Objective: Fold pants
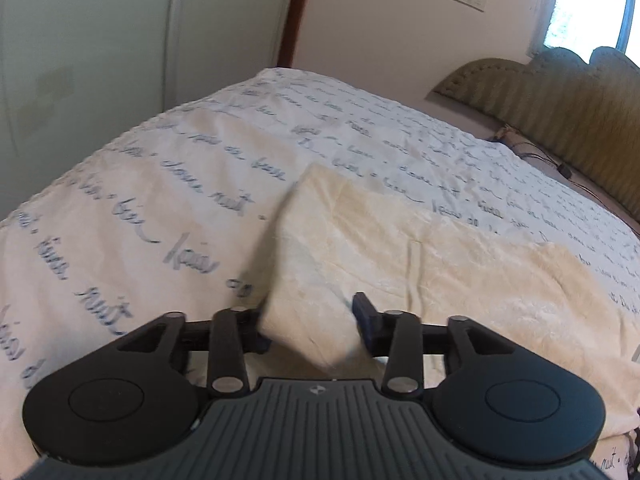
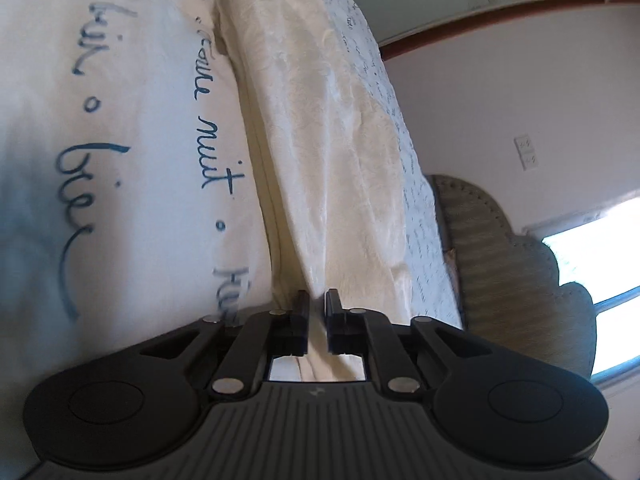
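Observation:
Cream velvety pants (image 1: 400, 248) lie on a white bedspread (image 1: 140, 200) printed with blue handwriting. In the left wrist view my left gripper (image 1: 312, 324) has its fingers spread wide, and a lifted, blurred corner of the pants sits between them, its left finger partly hidden by cloth. In the right wrist view the pants (image 2: 328, 140) run away as a long strip, and my right gripper (image 2: 318, 312) is nearly closed, pinching the near edge of the cloth between its black fingers.
A padded olive headboard (image 1: 560, 104) stands at the bed's far right, with a cable (image 1: 532, 148) near it. A pale wardrobe (image 1: 80, 60) lies beyond the bed's left edge. A window (image 2: 592, 256) and wall sockets (image 2: 527, 152) show to the right.

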Tool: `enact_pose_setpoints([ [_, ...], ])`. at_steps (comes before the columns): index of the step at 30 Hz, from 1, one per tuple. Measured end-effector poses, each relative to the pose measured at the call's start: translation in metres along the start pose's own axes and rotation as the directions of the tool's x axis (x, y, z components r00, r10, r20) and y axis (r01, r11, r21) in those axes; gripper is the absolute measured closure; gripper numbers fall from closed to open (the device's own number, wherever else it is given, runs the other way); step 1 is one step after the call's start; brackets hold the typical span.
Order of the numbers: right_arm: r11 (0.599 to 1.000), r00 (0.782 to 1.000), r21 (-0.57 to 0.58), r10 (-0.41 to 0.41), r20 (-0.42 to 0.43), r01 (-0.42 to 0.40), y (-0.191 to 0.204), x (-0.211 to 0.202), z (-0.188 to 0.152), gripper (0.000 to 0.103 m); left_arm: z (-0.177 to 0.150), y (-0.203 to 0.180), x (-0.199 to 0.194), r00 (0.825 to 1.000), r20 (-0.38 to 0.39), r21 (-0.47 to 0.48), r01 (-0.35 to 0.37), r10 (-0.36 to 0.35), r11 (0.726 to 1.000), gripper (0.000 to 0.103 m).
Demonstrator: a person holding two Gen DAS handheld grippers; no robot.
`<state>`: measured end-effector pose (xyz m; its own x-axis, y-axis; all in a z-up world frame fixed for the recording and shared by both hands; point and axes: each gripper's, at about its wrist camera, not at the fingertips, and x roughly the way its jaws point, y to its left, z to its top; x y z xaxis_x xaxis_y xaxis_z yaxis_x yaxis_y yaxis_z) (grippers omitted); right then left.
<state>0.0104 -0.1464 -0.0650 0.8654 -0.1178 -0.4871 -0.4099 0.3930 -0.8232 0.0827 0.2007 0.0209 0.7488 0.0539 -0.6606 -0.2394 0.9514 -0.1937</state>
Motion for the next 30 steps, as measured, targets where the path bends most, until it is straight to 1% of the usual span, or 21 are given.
enact_pose_setpoints([
  [2, 0.99, 0.999, 0.134, 0.039, 0.002, -0.039, -0.019, -0.015, -0.015, 0.069, 0.004, 0.009, -0.012, 0.999, 0.019, -0.027, -0.04, 0.041, 0.999, 0.053],
  [3, 0.976, 0.999, 0.217, 0.032, -0.014, -0.028, -0.03, -0.019, -0.026, 0.044, 0.005, 0.009, -0.018, 0.996, 0.04, -0.017, -0.075, 0.076, 0.997, 0.053],
  [4, 0.956, 0.999, 0.292, 0.01, -0.043, 0.002, -0.041, -0.019, -0.039, 0.026, 0.007, 0.006, -0.025, 0.992, 0.069, 0.005, -0.105, 0.105, 0.994, 0.053],
  [6, 0.899, 0.991, 0.434, -0.006, -0.13, 0.062, -0.058, -0.015, -0.072, 0.025, 0.011, -0.005, -0.037, 0.986, 0.124, 0.042, -0.118, 0.112, 0.992, 0.053],
  [8, 0.819, 0.979, 0.573, 0.098, -0.181, 0.024, -0.067, -0.008, -0.103, 0.026, 0.014, -0.023, -0.045, 0.985, 0.155, 0.071, -0.08, 0.069, 0.994, 0.051],
  [10, 0.678, 0.976, 0.734, 0.19, -0.109, -0.05, -0.081, -0.02, -0.129, 0.026, 0.012, -0.047, -0.049, 0.988, 0.15, 0.119, 0.001, -0.019, 0.993, 0.047],
  [11, 0.624, 0.976, 0.78, 0.199, -0.09, -0.055, -0.086, -0.028, -0.14, 0.026, 0.009, -0.062, -0.048, 0.988, 0.136, 0.15, 0.047, -0.067, 0.988, 0.04],
  [12, 0.573, 0.982, 0.819, 0.17, -0.083, -0.03, -0.089, -0.037, -0.15, 0.025, 0.006, -0.077, -0.045, 0.986, 0.12, 0.182, 0.093, -0.116, 0.979, 0.033],
  [13, 0.485, 0.989, 0.874, 0.122, -0.086, 0.016, -0.094, -0.046, -0.166, 0.023, 0.002, -0.092, -0.043, 0.981, 0.102, 0.211, 0.141, -0.165, 0.967, 0.032],
  [14, 0.371, 0.992, 0.927, 0.084, -0.096, 0.058, -0.099, -0.053, -0.183, 0.02, -0.004, -0.108, -0.039, 0.974, 0.08, 0.235, 0.187, -0.21, 0.954, 0.032],
  [16, 0.083, 0.993, 0.991, 0.05, -0.107, 0.102, -0.111, -0.067, -0.228, 0.018, -0.017, -0.144, -0.029, 0.952, 0.019, 0.28, 0.289, -0.307, 0.915, 0.031],
  [17, -0.045, 0.995, 0.995, 0.033, -0.091, 0.092, -0.113, -0.072, -0.251, 0.018, -0.024, -0.16, -0.024, 0.939, -0.004, 0.297, 0.329, -0.343, 0.896, 0.031],
  [18, -0.153, 0.997, 0.986, 0.006, -0.072, 0.072, -0.112, -0.074, -0.272, 0.018, -0.032, -0.176, -0.018, 0.931, -0.023, 0.314, 0.354, -0.365, 0.881, 0.031],
  [20, -0.302, 0.997, 0.95, -0.002, -0.08, 0.076, -0.113, -0.074, -0.305, 0.018, -0.047, -0.203, -0.007, 0.918, -0.04, 0.349, 0.383, -0.395, 0.855, 0.031],
  [21, -0.358, 0.996, 0.93, -0.003, -0.093, 0.086, -0.113, -0.073, -0.318, 0.022, -0.055, -0.215, -0.002, 0.914, -0.043, 0.368, 0.39, -0.403, 0.844, 0.031],
  [24, -0.474, 0.994, 0.877, -0.033, -0.101, 0.073, -0.111, -0.066, -0.341, 0.031, -0.084, -0.245, 0.011, 0.913, -0.043, 0.434, 0.383, -0.406, 0.816, 0.031],
  [26, -0.541, 0.989, 0.838, -0.064, -0.129, 0.074, -0.108, -0.059, -0.351, 0.035, -0.103, -0.26, 0.017, 0.907, -0.042, 0.486, 0.384, -0.418, 0.785, 0.031],
  [27, -0.566, 0.986, 0.82, -0.072, -0.148, 0.082, -0.108, -0.057, -0.355, 0.052, -0.112, -0.264, 0.019, 0.908, -0.043, 0.513, 0.379, -0.417, 0.77, 0.03],
  [28, -0.582, 0.985, 0.809, -0.078, -0.155, 0.082, -0.108, -0.054, -0.357, 0.077, -0.118, -0.266, 0.021, 0.908, -0.039, 0.537, 0.371, -0.417, 0.758, 0.03],
  [29, -0.595, 0.984, 0.801, -0.094, -0.153, 0.068, -0.107, -0.052, -0.361, 0.091, -0.124, -0.267, 0.022, 0.908, -0.029, 0.554, 0.363, -0.418, 0.749, 0.028],
  [30, -0.602, 0.982, 0.797, -0.119, -0.149, 0.048, -0.106, -0.055, -0.362, 0.096, -0.126, -0.266, 0.021, 0.906, -0.021, 0.559, 0.362, -0.423, 0.746, 0.026],
])
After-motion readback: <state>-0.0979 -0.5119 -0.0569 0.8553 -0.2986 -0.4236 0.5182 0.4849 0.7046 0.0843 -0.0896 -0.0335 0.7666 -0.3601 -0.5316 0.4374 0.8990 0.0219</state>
